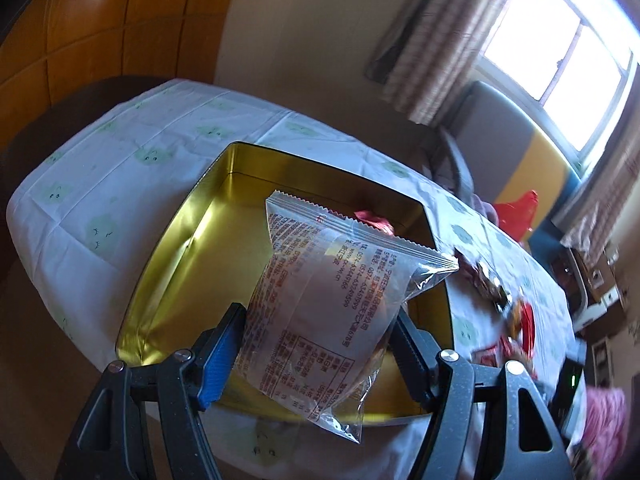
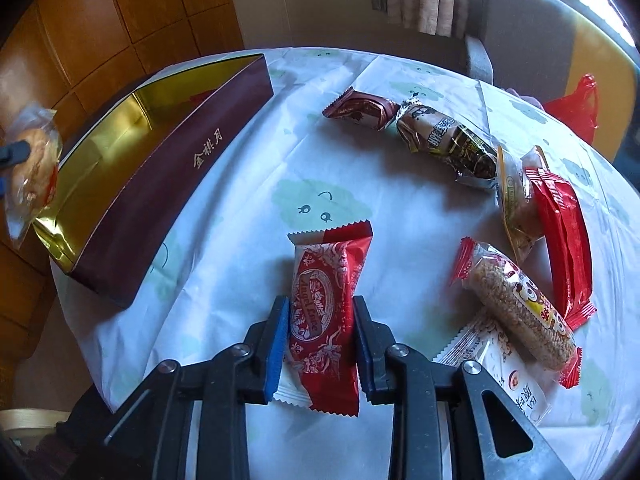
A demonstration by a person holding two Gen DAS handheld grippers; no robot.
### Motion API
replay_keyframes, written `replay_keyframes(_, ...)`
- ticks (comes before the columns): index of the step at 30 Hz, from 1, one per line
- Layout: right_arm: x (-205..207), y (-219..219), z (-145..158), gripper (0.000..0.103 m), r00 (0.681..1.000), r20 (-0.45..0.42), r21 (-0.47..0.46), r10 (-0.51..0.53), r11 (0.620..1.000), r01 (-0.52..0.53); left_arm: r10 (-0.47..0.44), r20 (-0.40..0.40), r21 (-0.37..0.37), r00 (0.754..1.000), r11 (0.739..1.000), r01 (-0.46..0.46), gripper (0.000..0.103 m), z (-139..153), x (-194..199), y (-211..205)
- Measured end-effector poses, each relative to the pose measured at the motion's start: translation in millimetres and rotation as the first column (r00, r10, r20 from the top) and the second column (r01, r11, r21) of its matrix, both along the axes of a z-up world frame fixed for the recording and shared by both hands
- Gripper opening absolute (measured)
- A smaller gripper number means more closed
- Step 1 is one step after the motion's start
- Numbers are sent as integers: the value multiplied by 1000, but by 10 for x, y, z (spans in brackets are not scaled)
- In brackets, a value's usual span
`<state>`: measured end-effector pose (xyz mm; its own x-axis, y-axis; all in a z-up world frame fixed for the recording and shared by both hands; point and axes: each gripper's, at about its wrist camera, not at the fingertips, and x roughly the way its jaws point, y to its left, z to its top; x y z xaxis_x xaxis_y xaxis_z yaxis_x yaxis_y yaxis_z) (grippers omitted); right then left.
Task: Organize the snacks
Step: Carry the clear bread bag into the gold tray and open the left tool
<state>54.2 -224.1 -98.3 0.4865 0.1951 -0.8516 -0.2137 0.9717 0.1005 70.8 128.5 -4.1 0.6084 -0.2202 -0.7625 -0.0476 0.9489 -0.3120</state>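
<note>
Two grippers in my feeds, both loaded. My left gripper (image 1: 316, 332) has its jaws spread wide around a clear cake packet (image 1: 320, 300), printed back side up w/ red text; pads press on both its edges, and the packet hangs above the near end of the open tin (image 1: 180, 216). That tin is my landmark: gold inside, maroon outside w/ gold characters on the long wall, sitting on the white tablecloth (image 1: 120, 168) w/ pale green cartoon blobs. Inside the tin, far end, I see one reddish wrapper (image 1: 376, 220); rest of the floor looks bare gold. My right gripper (image 2: 320, 320) is clamped narrow on a red-and-white wrapped snack (image 2: 326, 320), script label on front, pads tight on both sides; it lies flat on the cloth just right of the tin's near corner, can't tell if it's lifted at all. In the right wrist view the left gripper's packet (image 2: 30, 168) shows at the frame's left edge, beyond the tin (image 2: 160, 168). Further right of the tin, well apart from it, loose snacks lie in an arc: brown wrapped piece (image 2: 360, 110), dark seaweed-look bar (image 2: 448, 140) touching it, clear-pack cake (image 2: 516, 200), long red packet (image 2: 564, 236) overlapping that, grain bar w/ red ends (image 2: 520, 308), white pack (image 2: 492, 364) under the grain bar. Red plastic bag (image 2: 576, 108) sits off the cloth's far right edge.
</note>
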Motion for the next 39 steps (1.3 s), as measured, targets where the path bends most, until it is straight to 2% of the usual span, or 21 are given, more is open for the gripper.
replay_keyframes(4,-10,-24,-3,31,1000,3,13,4,1000,-4,18,-38,100,999,995,-14,72,-38,445,-86)
replay_keyframes(8,-9,-33,-1,31,1000,5,20,6,1000,-6,26,-105,87,994,996,-17,72,-202,921,-157)
replay_keyframes(9,-9,-34,-1,31,1000,5,21,7,1000,-7,39,-116,105,993,994,-27,72,-248,1045,-204)
replay_keyframes(12,-12,-48,0,31,1000,4,28,6,1000,-6,-6,-110,205,994,978,29,72,-356,1298,-427)
replay_keyframes(13,-11,-49,0,31,1000,4,29,6,1000,-6,0,-121,206,993,978,25,72,-419,1381,-466)
replay_keyframes(16,-9,-51,-2,31,1000,4,32,5,999,-6,-22,-128,142,991,989,41,73,-493,1480,-518)
replay_keyframes(19,-6,-58,-5,31,1000,5,41,3,999,-3,-1,-111,105,994,994,12,73,-435,1399,-508)
replay_keyframes(25,-13,-57,-6,31,1000,11,46,-3,999,2,73,-86,194,994,979,-55,73,-308,1000,-435)
replay_keyframes(31,-25,-54,-8,31,1000,18,45,-8,999,7,67,-24,278,997,959,-57,73,-209,488,-440)
replay_keyframes(39,-28,-52,-5,31,1000,21,37,-6,999,5,68,8,279,998,958,-67,73,-138,-7,-427)
